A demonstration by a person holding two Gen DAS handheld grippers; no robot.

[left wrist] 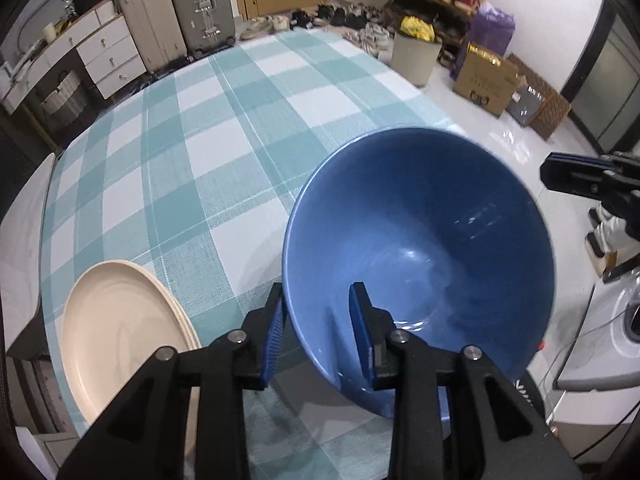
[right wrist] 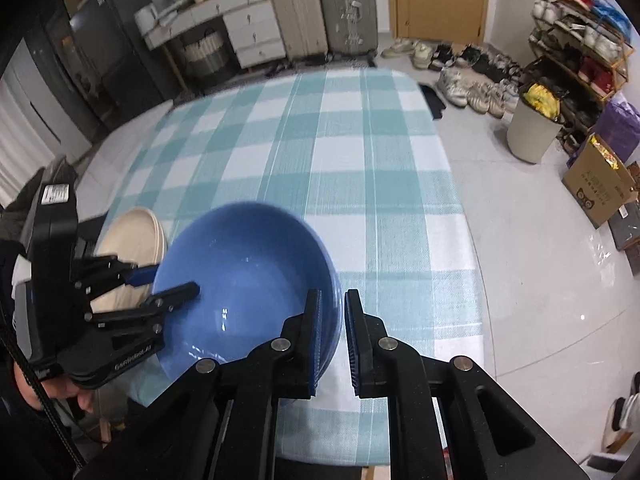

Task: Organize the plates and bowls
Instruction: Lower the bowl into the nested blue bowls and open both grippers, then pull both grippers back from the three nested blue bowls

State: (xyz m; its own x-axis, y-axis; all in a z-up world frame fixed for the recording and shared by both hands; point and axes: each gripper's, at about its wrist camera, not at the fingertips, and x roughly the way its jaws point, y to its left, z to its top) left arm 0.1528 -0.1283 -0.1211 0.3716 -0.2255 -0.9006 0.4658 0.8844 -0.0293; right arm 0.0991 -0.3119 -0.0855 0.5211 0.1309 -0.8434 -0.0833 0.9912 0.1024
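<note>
A large blue bowl (left wrist: 420,248) is held tilted above the checked tablecloth. My left gripper (left wrist: 318,312) is shut on its near rim, one finger inside and one outside; it also shows in the right wrist view (right wrist: 172,282). The bowl (right wrist: 248,276) fills the lower left of that view. My right gripper (right wrist: 332,300) is above the bowl's right rim, jaws a little apart and holding nothing; its tip shows at the right of the left wrist view (left wrist: 560,174). A stack of cream plates (left wrist: 120,328) lies on the table left of the bowl (right wrist: 136,236).
The table with the teal and white checked cloth (left wrist: 224,128) stretches ahead. Suitcases (left wrist: 200,4), white drawers (left wrist: 108,52), a bin (right wrist: 532,128), cardboard boxes (right wrist: 600,188) and shoes (right wrist: 472,84) stand on the floor beyond it.
</note>
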